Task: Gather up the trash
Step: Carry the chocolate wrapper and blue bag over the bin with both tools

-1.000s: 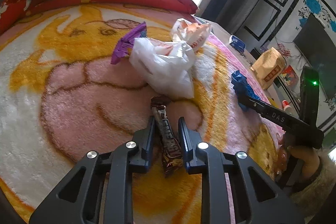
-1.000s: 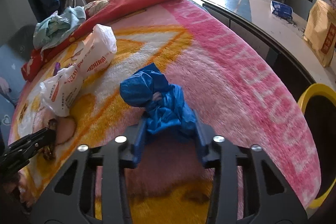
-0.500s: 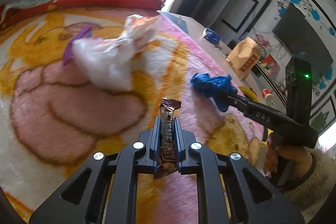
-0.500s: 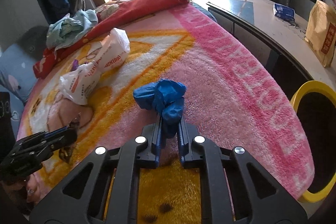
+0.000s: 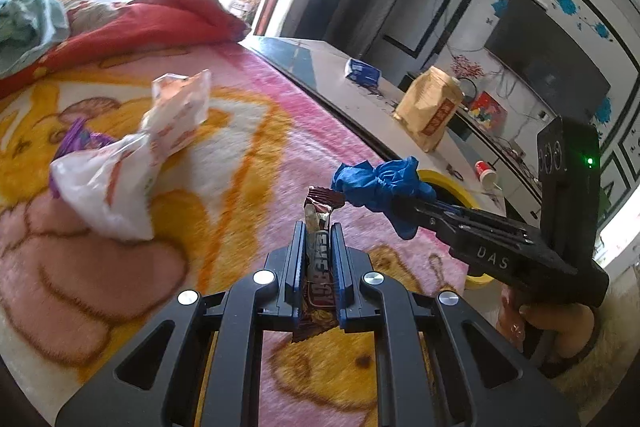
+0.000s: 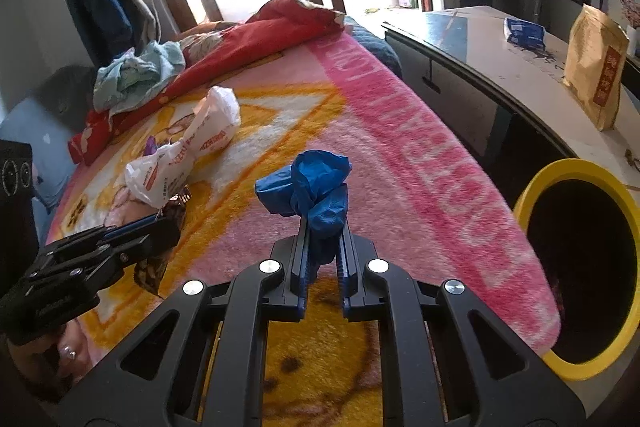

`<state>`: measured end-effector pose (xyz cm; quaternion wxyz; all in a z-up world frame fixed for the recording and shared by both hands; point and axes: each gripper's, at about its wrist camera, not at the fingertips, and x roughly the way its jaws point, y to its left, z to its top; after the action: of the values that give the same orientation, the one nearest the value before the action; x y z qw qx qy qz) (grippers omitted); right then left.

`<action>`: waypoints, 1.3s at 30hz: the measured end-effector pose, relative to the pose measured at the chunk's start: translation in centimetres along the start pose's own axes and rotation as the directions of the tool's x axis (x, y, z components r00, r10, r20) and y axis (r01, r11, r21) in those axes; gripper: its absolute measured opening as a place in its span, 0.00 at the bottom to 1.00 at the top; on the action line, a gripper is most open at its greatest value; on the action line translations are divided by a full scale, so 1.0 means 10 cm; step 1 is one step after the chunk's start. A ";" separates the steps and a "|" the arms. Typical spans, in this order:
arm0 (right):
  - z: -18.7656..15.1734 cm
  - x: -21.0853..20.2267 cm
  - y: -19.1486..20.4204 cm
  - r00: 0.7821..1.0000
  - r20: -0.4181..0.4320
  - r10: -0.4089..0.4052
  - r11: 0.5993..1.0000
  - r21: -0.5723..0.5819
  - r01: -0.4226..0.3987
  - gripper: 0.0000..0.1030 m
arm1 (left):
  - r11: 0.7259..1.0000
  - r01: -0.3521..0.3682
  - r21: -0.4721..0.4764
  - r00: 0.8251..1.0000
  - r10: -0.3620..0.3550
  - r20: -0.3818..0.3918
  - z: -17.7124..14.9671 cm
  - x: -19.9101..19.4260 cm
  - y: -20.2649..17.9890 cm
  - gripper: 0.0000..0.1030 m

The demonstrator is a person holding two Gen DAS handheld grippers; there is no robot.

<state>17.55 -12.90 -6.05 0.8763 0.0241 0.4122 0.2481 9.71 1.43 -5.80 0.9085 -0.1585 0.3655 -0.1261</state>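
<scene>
My left gripper (image 5: 317, 227) is shut on a brown candy bar wrapper (image 5: 318, 259) and holds it above the pink and yellow blanket (image 5: 248, 131). My right gripper (image 6: 322, 227) is shut on a crumpled blue glove (image 6: 310, 183), also lifted off the blanket; the glove shows in the left wrist view (image 5: 380, 183) too. A yellow-rimmed trash bin (image 6: 576, 267) stands off the bed's right edge. Two white plastic bags (image 5: 120, 179) (image 5: 180, 103) and a purple wrapper (image 5: 76, 139) lie on the blanket.
A red quilt (image 6: 256, 43) and a teal cloth (image 6: 136, 75) lie at the bed's far end. A white desk (image 6: 520, 75) along the right side holds a tan paper bag (image 6: 596, 67) and a blue packet (image 6: 524, 31).
Both grippers have closed on their items and lifted them off the blanket. Both have swung right, toward the yellow bin.
</scene>
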 end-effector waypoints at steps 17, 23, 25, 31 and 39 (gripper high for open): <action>0.05 -0.33 -0.47 0.996 0.061 -0.070 0.993 0.097 0.063 0.07 | 0.990 0.077 0.117 0.997 -0.077 -0.008 0.19 0.27 -0.52 0.12; 0.05 -0.48 -0.71 0.990 0.083 -0.113 0.984 0.147 0.100 0.07 | 0.981 0.110 0.159 0.994 -0.107 -0.021 0.22 0.37 -0.71 0.12; 0.04 -0.52 -0.79 0.988 0.088 -0.129 0.980 0.163 0.114 0.07 | 0.978 0.117 0.171 0.993 -0.114 -0.024 0.23 0.41 -0.76 0.12; 0.00 -0.63 -1.06 0.979 0.092 -0.182 0.962 0.222 0.158 0.07 | 0.965 0.145 0.218 0.989 -0.140 -0.039 0.27 0.53 -0.98 0.12; -0.10 -0.77 -1.47 0.963 0.084 -0.257 0.926 0.306 0.220 0.07 | 0.945 0.184 0.272 0.983 -0.172 -0.069 0.29 0.74 -1.29 0.12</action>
<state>18.74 -29.44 -4.83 0.9102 0.1191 0.3899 0.0736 15.41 -12.40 -3.54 0.8982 -0.0593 0.3487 -0.2609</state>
